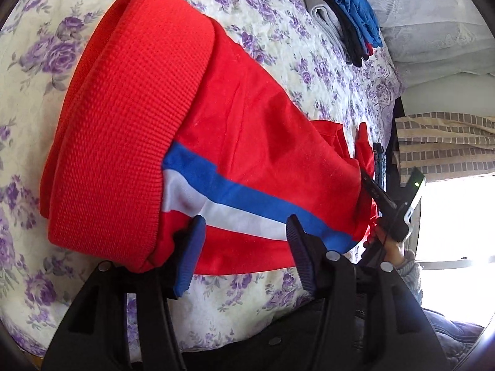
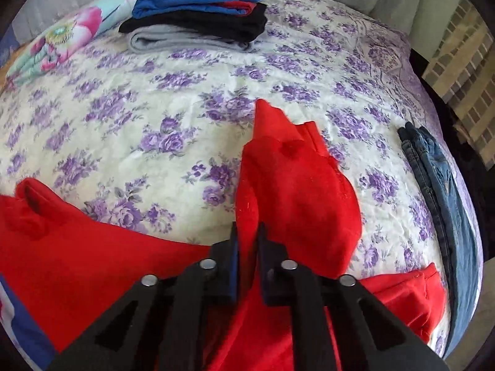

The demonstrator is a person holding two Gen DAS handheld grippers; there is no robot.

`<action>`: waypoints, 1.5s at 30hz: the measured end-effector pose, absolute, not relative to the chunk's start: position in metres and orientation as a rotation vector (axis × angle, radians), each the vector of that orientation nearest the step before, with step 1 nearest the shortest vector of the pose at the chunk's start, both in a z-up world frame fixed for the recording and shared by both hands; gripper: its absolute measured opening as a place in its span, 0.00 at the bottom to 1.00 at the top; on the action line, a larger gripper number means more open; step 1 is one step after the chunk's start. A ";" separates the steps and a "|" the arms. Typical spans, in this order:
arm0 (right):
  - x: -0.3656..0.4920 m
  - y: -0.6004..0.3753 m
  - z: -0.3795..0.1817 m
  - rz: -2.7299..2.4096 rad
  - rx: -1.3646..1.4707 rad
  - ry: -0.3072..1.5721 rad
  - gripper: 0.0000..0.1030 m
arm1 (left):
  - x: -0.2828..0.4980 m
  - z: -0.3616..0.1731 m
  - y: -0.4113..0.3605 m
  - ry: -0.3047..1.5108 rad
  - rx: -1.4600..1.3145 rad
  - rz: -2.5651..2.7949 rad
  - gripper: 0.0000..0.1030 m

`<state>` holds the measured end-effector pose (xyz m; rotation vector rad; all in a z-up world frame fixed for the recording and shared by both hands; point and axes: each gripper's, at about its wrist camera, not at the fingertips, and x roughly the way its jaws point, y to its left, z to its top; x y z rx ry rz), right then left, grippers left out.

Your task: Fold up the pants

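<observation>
Red track pants (image 1: pixel 247 142) with a blue and white side stripe (image 1: pixel 235 198) and a wide ribbed waistband (image 1: pixel 123 117) lie on the floral bedspread (image 1: pixel 278 31). My left gripper (image 1: pixel 244 232) is open, its fingers astride the striped edge near the waistband. My right gripper (image 2: pixel 249 241) is shut on a raised fold of the red pants (image 2: pixel 278 185) at the other end. The right gripper also shows in the left wrist view (image 1: pixel 380 198), at the far end of the pants.
A stack of folded clothes (image 2: pixel 201 15), blue, black and grey, lies at the far side of the bed (image 2: pixel 154 108). Folded jeans (image 2: pixel 439 179) lie at the right edge. A flowered pillow (image 2: pixel 68 37) is at the far left.
</observation>
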<state>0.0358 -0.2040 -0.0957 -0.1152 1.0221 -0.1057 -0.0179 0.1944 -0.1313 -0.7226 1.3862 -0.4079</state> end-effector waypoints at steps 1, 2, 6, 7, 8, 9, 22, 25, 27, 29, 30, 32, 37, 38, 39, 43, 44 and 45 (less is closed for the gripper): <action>0.031 -0.214 -0.088 -0.105 -0.057 1.001 0.06 | -0.018 -0.132 0.195 1.389 -0.728 -0.408 0.52; 0.023 -0.227 -0.077 -0.109 0.019 0.967 0.06 | -0.017 -0.132 0.195 1.392 -0.733 -0.409 0.52; -0.028 -0.295 -0.045 -0.106 0.437 0.786 0.05 | -0.017 -0.133 0.196 1.404 -0.744 -0.408 0.52; -0.047 -0.316 -0.045 -0.132 0.551 0.754 0.05 | -0.016 -0.133 0.196 1.406 -0.745 -0.408 0.52; -0.072 -0.339 -0.053 -0.137 0.699 0.707 0.05 | -0.016 -0.133 0.196 1.407 -0.747 -0.409 0.52; -0.094 -0.354 -0.065 -0.158 0.797 0.689 0.06 | -0.016 -0.132 0.196 1.409 -0.749 -0.408 0.52; -0.155 -0.396 -0.084 -0.328 0.853 0.682 0.49 | -0.012 -0.131 0.191 1.438 -0.757 -0.380 0.60; -0.159 -0.417 -0.093 -0.366 0.924 0.653 0.49 | -0.015 -0.131 0.191 1.428 -0.765 -0.371 0.60; -0.149 -0.427 -0.097 -0.358 0.924 0.668 0.49 | -0.015 -0.131 0.192 1.425 -0.771 -0.363 0.60; -0.137 -0.434 -0.106 -0.351 0.927 0.699 0.48 | -0.015 -0.131 0.192 1.423 -0.774 -0.357 0.60; -0.131 -0.436 -0.110 -0.352 0.923 0.709 0.44 | -0.015 -0.132 0.192 1.422 -0.777 -0.354 0.60; -0.118 -0.438 -0.116 -0.374 0.865 0.754 0.39 | -0.016 -0.132 0.193 1.420 -0.785 -0.350 0.60; -0.108 -0.417 -0.084 -0.352 0.619 0.775 0.44 | -0.020 -0.130 0.195 1.409 -0.798 -0.328 0.60; -0.107 -0.422 -0.095 -0.379 0.600 0.832 0.45 | -0.020 -0.131 0.195 1.406 -0.804 -0.325 0.60; -0.110 -0.433 -0.108 -0.388 0.663 0.865 0.46 | -0.021 -0.131 0.195 1.406 -0.806 -0.324 0.60; -0.130 -0.432 -0.082 -0.389 0.685 0.730 0.47 | -0.023 -0.121 0.194 1.400 -0.771 -0.292 0.60; -0.133 -0.424 -0.068 -0.382 0.627 0.682 0.47 | -0.024 -0.117 0.193 1.396 -0.753 -0.287 0.60; -0.132 -0.418 -0.058 -0.366 0.597 0.656 0.47 | -0.024 -0.113 0.191 1.395 -0.735 -0.290 0.60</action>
